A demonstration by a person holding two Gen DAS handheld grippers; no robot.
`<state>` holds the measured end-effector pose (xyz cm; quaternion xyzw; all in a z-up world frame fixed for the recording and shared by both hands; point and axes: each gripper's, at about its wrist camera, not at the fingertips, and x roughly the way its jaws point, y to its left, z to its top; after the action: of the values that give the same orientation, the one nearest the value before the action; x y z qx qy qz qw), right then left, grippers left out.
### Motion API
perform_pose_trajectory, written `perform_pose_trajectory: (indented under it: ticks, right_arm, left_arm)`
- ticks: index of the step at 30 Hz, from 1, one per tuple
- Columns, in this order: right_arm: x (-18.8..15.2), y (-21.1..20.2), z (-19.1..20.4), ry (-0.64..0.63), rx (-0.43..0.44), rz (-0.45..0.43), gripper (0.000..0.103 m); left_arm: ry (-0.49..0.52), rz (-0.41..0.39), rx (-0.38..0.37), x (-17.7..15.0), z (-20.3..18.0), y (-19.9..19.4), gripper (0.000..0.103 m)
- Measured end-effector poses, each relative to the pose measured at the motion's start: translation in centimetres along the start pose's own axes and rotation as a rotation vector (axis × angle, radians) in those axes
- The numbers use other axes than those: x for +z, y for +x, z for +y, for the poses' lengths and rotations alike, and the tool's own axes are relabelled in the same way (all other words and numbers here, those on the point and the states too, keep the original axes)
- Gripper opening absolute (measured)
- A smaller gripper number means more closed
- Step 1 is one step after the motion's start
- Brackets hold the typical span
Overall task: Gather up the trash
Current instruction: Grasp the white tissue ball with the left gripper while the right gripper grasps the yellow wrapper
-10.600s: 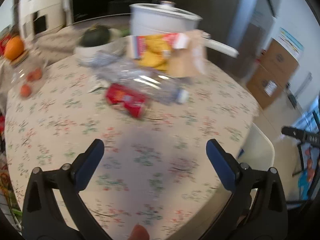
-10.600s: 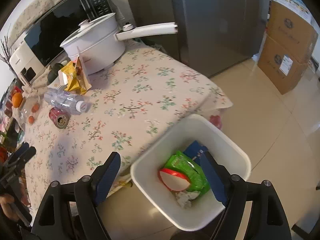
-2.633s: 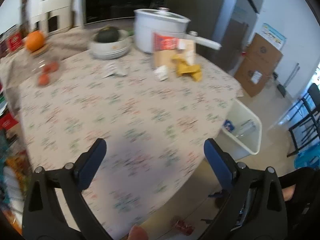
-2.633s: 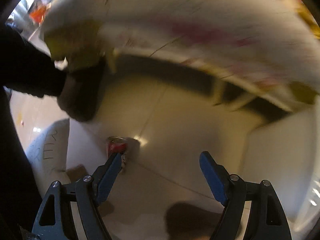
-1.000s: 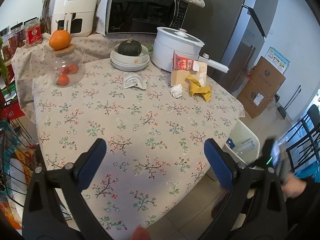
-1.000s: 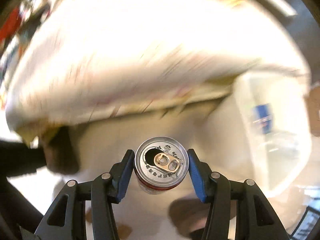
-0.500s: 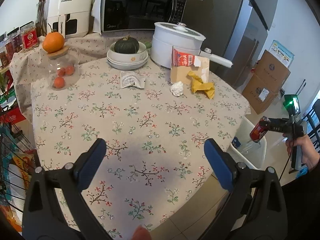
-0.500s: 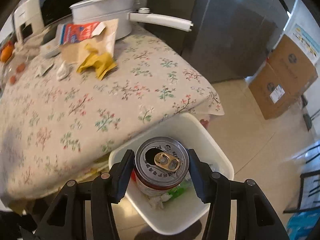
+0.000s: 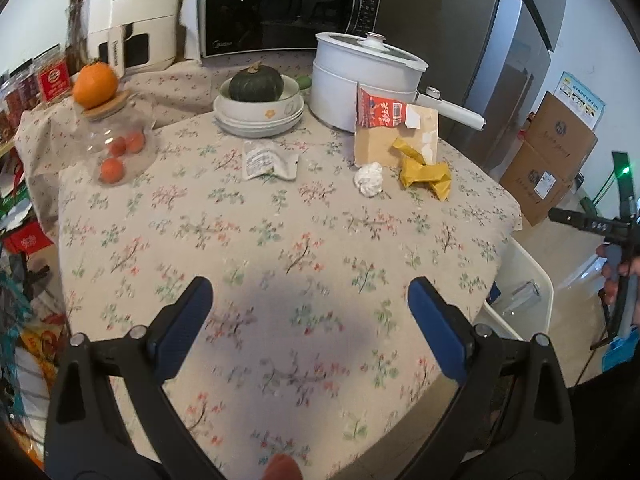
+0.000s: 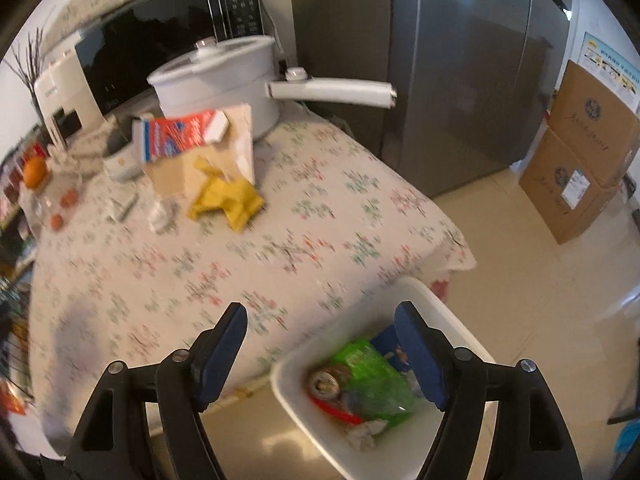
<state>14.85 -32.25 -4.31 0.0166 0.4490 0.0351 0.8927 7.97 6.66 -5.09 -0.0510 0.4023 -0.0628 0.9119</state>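
Note:
My right gripper is open and empty above the white trash bin on the floor by the table. The red can lies in the bin on green packaging. My left gripper is open and empty over the near part of the floral table. On the table lie a yellow wrapper, a crumpled white tissue, a torn white packet and a red-and-brown carton. The bin also shows in the left wrist view.
A white pot with a long handle, a bowl with a squash, a glass jar with an orange on top, a microwave and an air fryer stand at the back. Cardboard boxes and a fridge stand to the right.
My right gripper has opened and let go of the red can, which now lies in the bin. The left gripper has stayed open over the table.

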Motion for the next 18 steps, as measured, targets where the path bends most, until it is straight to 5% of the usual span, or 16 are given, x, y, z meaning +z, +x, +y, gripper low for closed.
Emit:
perform_pose_trajectory:
  ticks: [9,18]
  right_arm:
    - [3.0,1.8,1.6,0.025,0.029,-0.05,0.082]
    - [4.2,4.8,1.4,0.017,0.02,-0.033,0.082]
  left_arm:
    - [0.036,0.038,-0.041,4.0,-4.0,8.0,0.098]
    - [0.076,0.058,-0.076,6.8,-7.3,17.6,0.067]
